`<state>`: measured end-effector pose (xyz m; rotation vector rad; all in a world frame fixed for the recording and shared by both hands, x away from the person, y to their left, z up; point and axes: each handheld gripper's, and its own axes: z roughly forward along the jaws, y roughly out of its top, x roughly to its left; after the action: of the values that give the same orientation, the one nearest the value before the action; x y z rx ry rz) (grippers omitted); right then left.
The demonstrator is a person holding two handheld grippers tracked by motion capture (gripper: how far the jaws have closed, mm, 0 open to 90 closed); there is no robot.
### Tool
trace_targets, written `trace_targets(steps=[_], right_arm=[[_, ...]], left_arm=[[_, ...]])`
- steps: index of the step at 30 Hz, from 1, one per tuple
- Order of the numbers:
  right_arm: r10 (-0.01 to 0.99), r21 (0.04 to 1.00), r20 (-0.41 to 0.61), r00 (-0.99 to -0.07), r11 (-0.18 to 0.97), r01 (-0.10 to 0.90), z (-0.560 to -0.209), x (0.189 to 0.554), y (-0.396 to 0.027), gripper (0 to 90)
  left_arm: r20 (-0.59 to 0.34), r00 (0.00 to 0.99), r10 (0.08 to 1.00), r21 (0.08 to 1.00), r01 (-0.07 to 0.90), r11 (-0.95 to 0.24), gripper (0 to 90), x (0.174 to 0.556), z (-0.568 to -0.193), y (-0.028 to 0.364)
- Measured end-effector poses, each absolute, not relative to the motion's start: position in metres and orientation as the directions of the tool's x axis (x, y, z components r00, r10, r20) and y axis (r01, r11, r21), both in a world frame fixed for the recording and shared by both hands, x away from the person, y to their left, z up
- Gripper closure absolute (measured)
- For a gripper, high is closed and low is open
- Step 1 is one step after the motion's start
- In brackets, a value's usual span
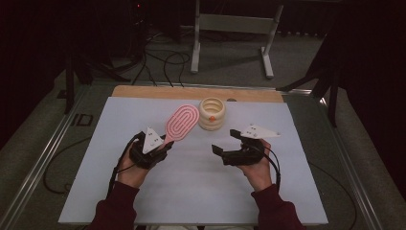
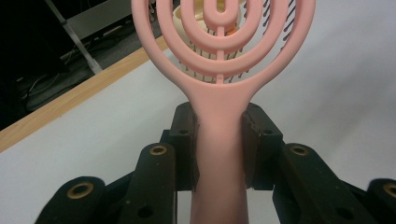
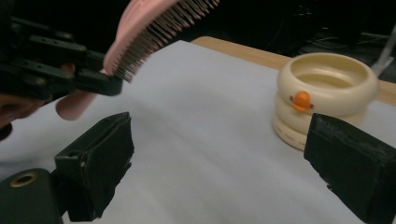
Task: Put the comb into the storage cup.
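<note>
Nearest the lens in the left gripper view, the smooth handle of a pink plastic hairbrush with an oval head of concentric open rings [image 2: 219,140] is seen clamped between the two black jaws of the left gripper [image 2: 219,144], whose pads press on either side of it. From above, the brush [image 1: 181,122] is held off the table, its head slanted up and away towards the far edge. In the right gripper view its dark bristles [image 3: 159,35] are shown pointing downward, clear of the surface.

Just beyond the brush head a cream-coloured, ribbed round plastic holder with a small orange knob on its side [image 1: 211,113] is seen standing upright near the far edge, close to the brush head but apart from it.

The right gripper [image 1: 225,142] is held over the middle of the table, its jaws spread wide with nothing between them, and it is turned towards the brush and the holder.

All of this is set on a pale grey-white sheet [image 1: 191,191] laid over a wooden tabletop [image 1: 143,91], whose bare light-wood strip is left showing along the far side. Beyond it, grey floor with black cables [image 1: 163,62] and the white legs of a stand [image 1: 230,28] are seen in a dark room.
</note>
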<state>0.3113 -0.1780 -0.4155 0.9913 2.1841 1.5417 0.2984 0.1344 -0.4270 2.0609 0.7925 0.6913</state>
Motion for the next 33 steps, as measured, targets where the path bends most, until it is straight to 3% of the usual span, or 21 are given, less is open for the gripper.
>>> trace_targets(steps=[13, 33], right_arm=[[0.643, 0.9, 0.209, -0.736, 0.169, 0.403, -0.404, 0.324, -0.151, 7.5], [0.614, 0.904, 0.212, -0.76, 0.171, 0.391, -0.395, 0.337, -0.125, 7.5]], left_arm=[[0.194, 0.65, 0.734, 0.839, 0.278, -0.468, 69.7, 0.297, -0.427, 0.131], [0.202, 0.659, 0.724, 0.854, 0.243, -0.46, 69.7, 0.293, -0.427, 0.127]])
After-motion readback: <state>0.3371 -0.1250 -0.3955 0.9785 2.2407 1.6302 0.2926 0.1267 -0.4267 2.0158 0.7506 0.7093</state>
